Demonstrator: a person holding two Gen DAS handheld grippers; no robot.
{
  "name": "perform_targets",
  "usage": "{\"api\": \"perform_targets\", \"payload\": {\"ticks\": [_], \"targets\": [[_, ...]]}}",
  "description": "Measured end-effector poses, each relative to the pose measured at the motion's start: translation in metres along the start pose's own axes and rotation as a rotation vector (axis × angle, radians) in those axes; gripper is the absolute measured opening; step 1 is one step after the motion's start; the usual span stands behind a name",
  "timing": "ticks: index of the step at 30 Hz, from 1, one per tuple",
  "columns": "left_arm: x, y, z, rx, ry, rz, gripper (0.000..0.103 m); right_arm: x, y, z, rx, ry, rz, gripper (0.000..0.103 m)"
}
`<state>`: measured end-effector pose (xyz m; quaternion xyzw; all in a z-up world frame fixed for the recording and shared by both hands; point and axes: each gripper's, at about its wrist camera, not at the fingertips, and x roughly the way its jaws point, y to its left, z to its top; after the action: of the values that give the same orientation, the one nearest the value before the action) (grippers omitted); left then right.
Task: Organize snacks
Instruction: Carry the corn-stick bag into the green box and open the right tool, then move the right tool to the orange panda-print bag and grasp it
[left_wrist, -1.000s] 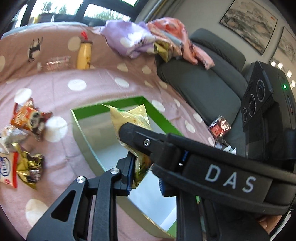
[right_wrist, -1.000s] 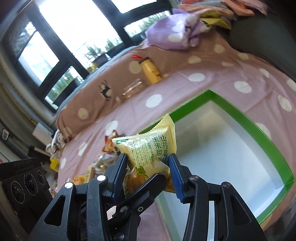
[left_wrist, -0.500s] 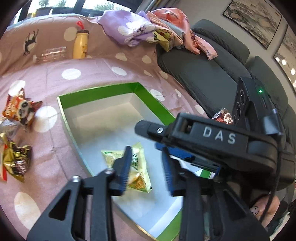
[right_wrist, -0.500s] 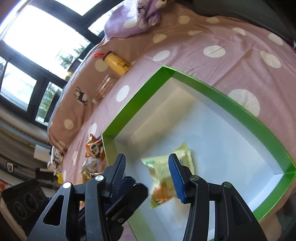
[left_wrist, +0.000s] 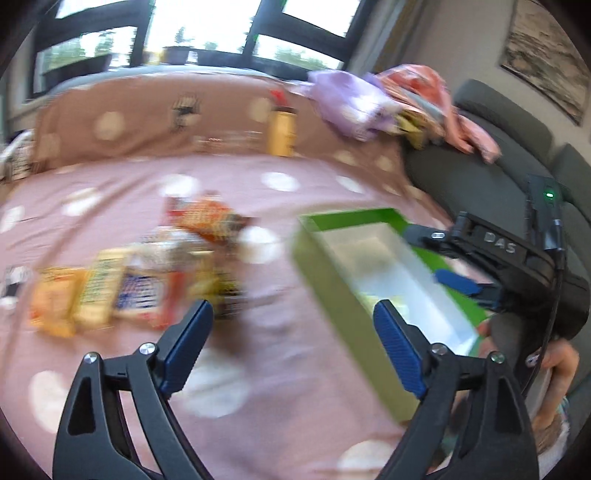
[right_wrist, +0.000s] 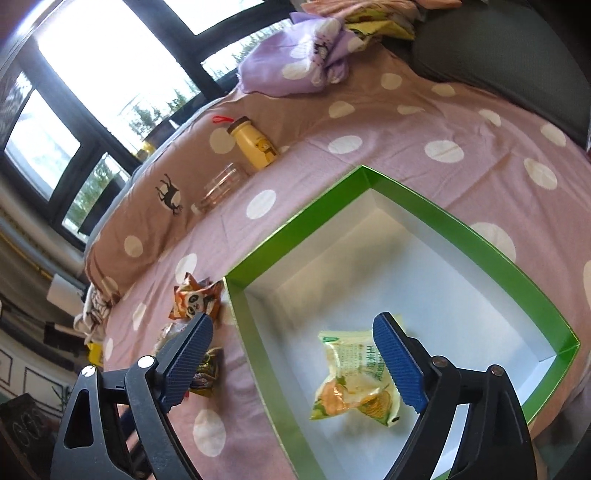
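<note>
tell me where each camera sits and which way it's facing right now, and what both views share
Left wrist: on the left gripper, jaws open and empty, angled down across the dotted cloth at the blurred snack pile; the right gripper and a hand show at right.
Right wrist: on the right gripper, jaws open, looking down into the green box at a yellow-green snack packet.
Shared: green box, yellow bottle, cloth, snack pile.

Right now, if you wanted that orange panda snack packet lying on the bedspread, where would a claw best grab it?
Probably by a crimped end of the orange panda packet, coming from above. It lies crumpled on the spotted cover beside the green box, so its raised edges offer a thin fold to pinch.
</note>
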<state>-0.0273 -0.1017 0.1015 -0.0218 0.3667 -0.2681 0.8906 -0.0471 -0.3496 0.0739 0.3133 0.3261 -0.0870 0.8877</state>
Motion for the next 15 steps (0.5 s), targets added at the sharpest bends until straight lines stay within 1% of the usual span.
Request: {"api": "perform_targets", "payload": {"ticks": [3,4,5,6,8,10,12,15], "targets": [[-0.017,0.032,-0.008,-0.033,-0.020,0.117,0.091,0.002,0.019,-0.005,-0.056,-0.010,-0.016,0.091],[-0.020,0.041,-0.013,-0.052,-0.027,0.160,0.098,0.003,0.026,-0.007,-0.074,-0.011,-0.019,0.091],[-0.022,0.048,-0.018,-0.064,-0.031,0.191,0.102,0.004,0.032,-0.009,-0.093,-0.014,-0.019,0.092],[-0.024,0.057,-0.024,-0.071,-0.034,0.219,0.102,0.006,0.042,-0.013,-0.121,-0.019,-0.015,0.092],[-0.022,0.073,-0.034,-0.092,-0.027,0.260,0.102,0.009,0.056,-0.019,-0.159,-0.022,0.001,0.092],[-0.017,0.093,-0.040,-0.138,-0.003,0.304,0.102,0.012,0.074,-0.028,-0.206,-0.016,0.033,0.092],[-0.017,0.110,-0.040,-0.176,0.012,0.338,0.102,0.018,0.092,-0.036,-0.259,0.013,0.080,0.092],[-0.023,0.133,-0.042,-0.232,-0.008,0.363,0.102,0.031,0.121,-0.042,-0.330,0.070,0.142,0.092]]}}
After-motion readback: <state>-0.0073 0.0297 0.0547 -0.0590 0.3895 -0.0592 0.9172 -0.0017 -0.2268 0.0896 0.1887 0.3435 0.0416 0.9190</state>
